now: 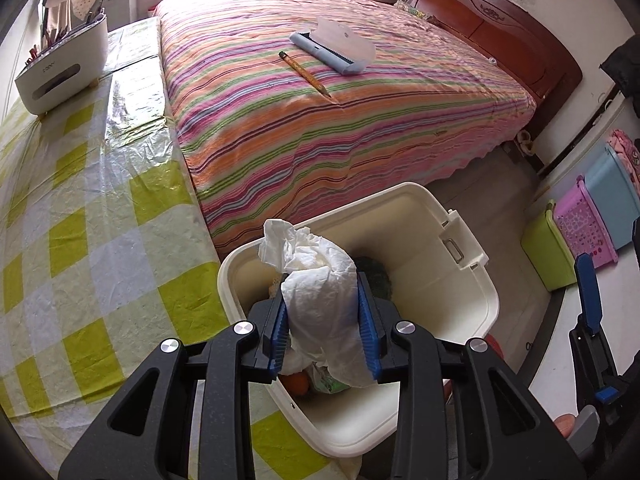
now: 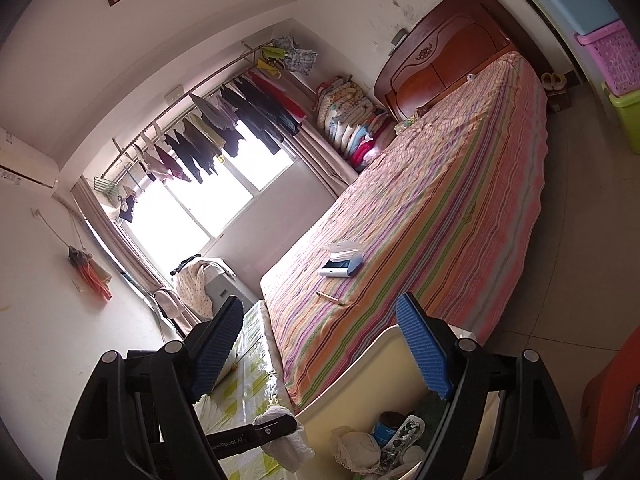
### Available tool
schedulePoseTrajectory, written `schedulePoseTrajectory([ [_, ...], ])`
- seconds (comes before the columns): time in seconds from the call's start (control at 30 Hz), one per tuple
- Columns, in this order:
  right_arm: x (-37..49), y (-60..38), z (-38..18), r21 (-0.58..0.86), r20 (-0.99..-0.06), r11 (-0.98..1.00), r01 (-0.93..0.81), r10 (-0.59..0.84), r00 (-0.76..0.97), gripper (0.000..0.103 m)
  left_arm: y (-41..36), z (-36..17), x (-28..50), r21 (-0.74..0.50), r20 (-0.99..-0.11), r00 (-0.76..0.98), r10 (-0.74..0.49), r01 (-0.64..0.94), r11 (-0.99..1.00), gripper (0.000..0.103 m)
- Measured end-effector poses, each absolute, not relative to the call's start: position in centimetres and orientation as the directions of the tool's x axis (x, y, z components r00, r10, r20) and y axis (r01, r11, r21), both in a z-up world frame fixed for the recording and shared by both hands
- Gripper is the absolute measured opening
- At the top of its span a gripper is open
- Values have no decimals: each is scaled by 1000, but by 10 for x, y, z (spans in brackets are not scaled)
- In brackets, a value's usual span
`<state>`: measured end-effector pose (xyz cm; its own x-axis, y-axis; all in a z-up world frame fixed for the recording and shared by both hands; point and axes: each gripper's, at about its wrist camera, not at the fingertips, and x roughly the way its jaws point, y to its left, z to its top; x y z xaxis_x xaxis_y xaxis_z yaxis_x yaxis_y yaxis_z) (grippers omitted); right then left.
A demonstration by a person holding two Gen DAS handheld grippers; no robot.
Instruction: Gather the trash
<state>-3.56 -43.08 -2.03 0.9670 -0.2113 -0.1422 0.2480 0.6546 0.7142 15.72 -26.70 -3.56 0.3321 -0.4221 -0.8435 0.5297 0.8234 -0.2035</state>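
Between left tool (image 1: 325,322) (gripped): tissue (image 1: 320,280).

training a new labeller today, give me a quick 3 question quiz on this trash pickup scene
1. True or false: the left gripper is clamped on a crumpled white tissue.
2. What lies under the tissue? A) the striped bed B) the open white bin C) the green basket
3. Which long thin item lies on the bed beside the grey-blue lint roller?

Key: 1 true; 2 B; 3 the pencil.
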Motion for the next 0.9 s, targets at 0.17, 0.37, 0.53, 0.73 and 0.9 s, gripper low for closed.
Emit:
schedulePoseTrajectory([
  [0.17, -34, -430, -21, 710, -143, 660, 245, -205, 968, 77, -267, -32, 160, -187, -829, 373, -417, 519, 834, 72],
  [0.37, -32, -428, -22, 702, -153, 669, 244, -193, 969, 77, -239, -20, 158, -162, -810, 425, -403, 498, 852, 75],
  [0.53, -30, -418, -21, 666, -173, 708, 238, -163, 971, 77, -180, 1, 128, -73, -753, 549, -363, 478, 875, 78],
  [0.73, -31, -383, -27, 579, -224, 782, 232, -121, 967, 77, -95, 0, 84, -56, -704, 638, -312, 388, 920, 84],
  [0.9, -29, -342, -31, 475, -278, 851, 225, -97, 956, 77, -52, -20, 62, -56, -683, 687, -249, 290, 955, 84],
])
